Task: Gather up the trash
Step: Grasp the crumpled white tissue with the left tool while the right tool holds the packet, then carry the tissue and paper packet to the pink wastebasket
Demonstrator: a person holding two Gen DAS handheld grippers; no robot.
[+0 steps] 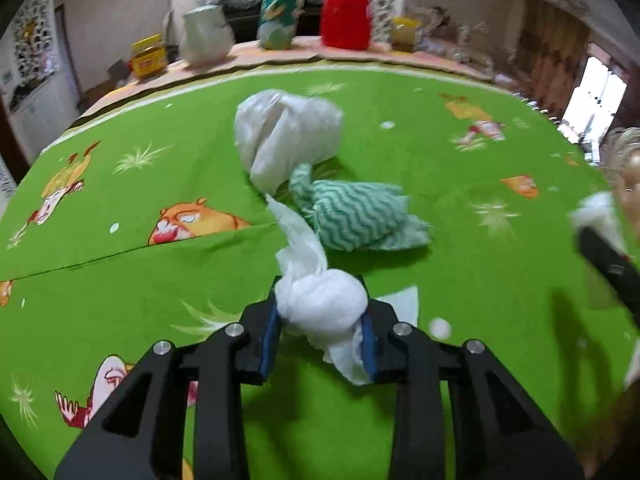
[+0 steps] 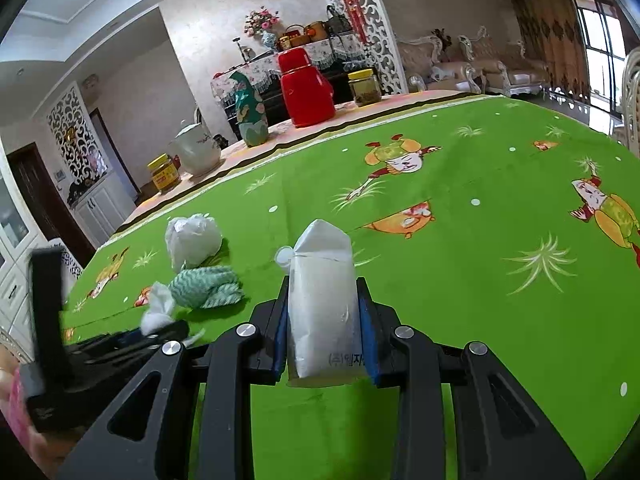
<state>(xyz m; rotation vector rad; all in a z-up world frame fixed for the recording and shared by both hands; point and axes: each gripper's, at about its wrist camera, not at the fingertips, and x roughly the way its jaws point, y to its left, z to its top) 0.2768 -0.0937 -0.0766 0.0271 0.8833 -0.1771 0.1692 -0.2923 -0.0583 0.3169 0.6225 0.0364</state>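
My left gripper (image 1: 322, 320) is shut on a crumpled white tissue wad (image 1: 320, 304), held just above the green tablecloth (image 1: 120, 280). Ahead of it lie a green-and-white zigzag cloth (image 1: 352, 212) and a crumpled white plastic bag (image 1: 284, 136), touching each other. My right gripper (image 2: 322, 320) is shut on a white carton (image 2: 322, 300) with a small cap, standing upright between the pads. In the right wrist view the left gripper (image 2: 160, 324) with its tissue (image 2: 158, 308) shows at the left, beside the zigzag cloth (image 2: 208, 286) and the plastic bag (image 2: 192, 240).
Along the table's far edge stand a yellow-lidded jar (image 2: 164, 172), a white teapot (image 2: 196, 148), a green patterned bottle (image 2: 250, 116), a red thermos (image 2: 306, 88) and a glass jar (image 2: 364, 86). A sideboard and sofas are beyond the table.
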